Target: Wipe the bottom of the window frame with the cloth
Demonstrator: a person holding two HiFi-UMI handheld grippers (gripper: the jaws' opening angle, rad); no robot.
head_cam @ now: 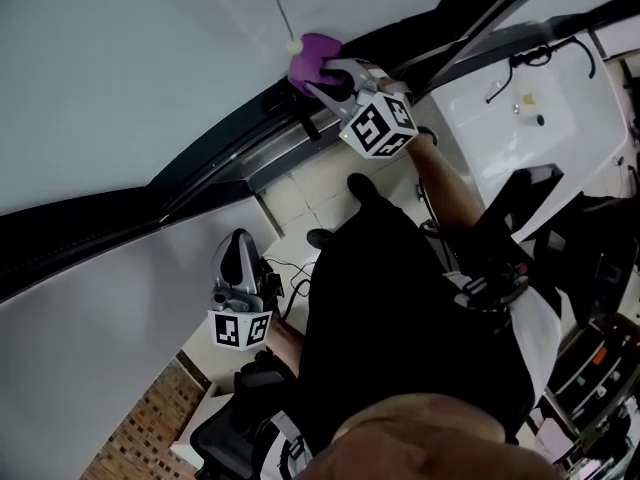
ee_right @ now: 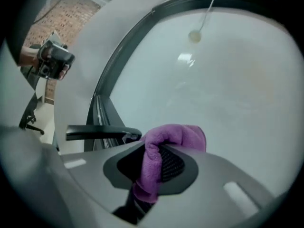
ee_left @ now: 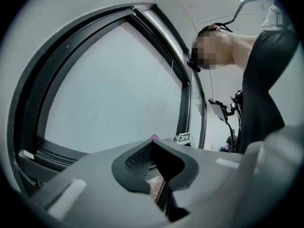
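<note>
Up at the glass, the right claw point(ee_right: 151, 170) is clamped on the purple cloth point(ee_right: 175, 136), with one fold pinched between the jaws and the rest bulging out ahead of them. Seen from the head view, the cloth sits where the pale pane meets the dark window frame point(head_cam: 225, 158), just beside the bead of a hanging cord point(head_cam: 292, 43). Meanwhile the left claw point(ee_left: 152, 146) is held low, well apart from the cloth, its jaws closed together on nothing, with the same window frame ahead of it
</note>
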